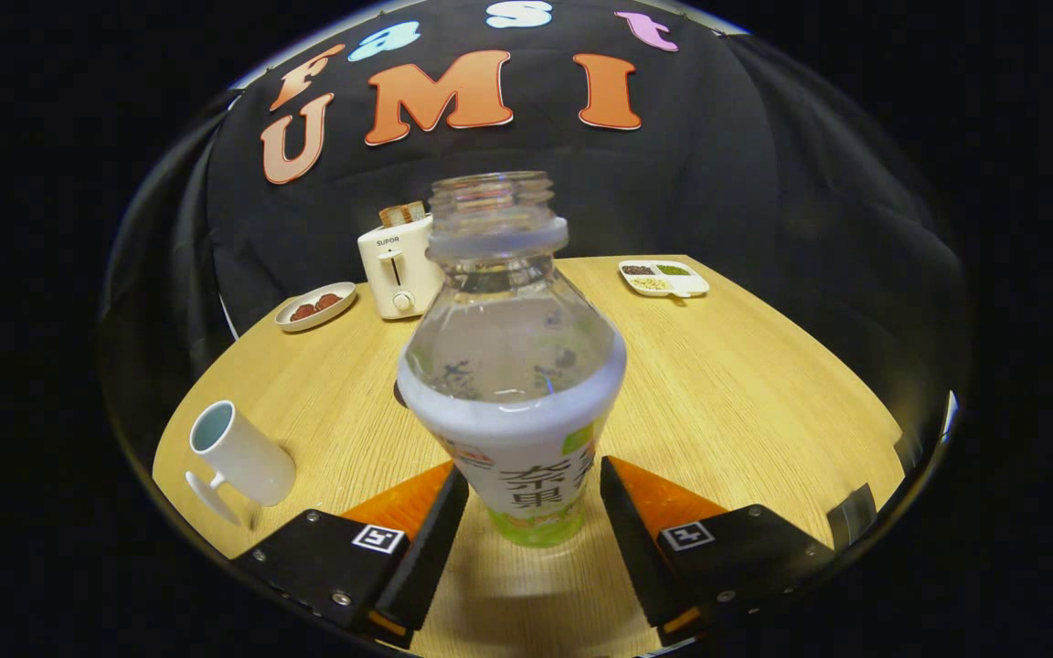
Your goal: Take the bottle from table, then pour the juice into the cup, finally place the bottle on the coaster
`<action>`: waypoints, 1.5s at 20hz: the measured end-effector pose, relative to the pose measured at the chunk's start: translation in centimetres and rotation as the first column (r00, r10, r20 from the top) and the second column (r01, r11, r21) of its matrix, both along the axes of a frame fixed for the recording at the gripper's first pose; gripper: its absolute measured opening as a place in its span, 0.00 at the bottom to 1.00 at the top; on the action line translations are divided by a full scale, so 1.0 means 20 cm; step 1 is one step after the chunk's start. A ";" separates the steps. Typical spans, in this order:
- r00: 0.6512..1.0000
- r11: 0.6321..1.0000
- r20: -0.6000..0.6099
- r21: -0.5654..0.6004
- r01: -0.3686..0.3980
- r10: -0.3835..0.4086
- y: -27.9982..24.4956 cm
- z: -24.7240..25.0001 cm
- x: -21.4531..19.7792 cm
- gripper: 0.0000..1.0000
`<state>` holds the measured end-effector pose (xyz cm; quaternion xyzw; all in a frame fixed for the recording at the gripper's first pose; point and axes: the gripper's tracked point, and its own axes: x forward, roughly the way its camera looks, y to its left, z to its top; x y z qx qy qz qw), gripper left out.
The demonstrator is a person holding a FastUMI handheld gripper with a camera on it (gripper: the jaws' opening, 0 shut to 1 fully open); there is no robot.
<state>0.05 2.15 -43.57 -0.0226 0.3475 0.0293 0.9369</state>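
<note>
An uncapped bottle stands upright on the wooden table, set between the spread fingers of the gripper; whether either finger touches its label cannot be told. A white cup sits on the table well off to the left of the fingers. Beyond the bottle are a toaster, a dish of reddish food and a divided tray.
</note>
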 end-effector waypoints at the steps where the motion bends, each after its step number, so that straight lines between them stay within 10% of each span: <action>1: 1.000 1.000 0.000 0.001 -0.002 0.002 0.00 0.00 0.00 0.84; 7: 0.999 0.999 -0.042 -0.041 -0.010 0.008 -0.01 0.03 0.01 0.57; 15: 0.988 0.949 -0.027 -0.273 -0.156 0.155 0.14 0.31 0.00 0.55; 30: 0.825 0.603 -0.160 -0.611 -0.514 0.542 0.77 0.36 -0.03 0.55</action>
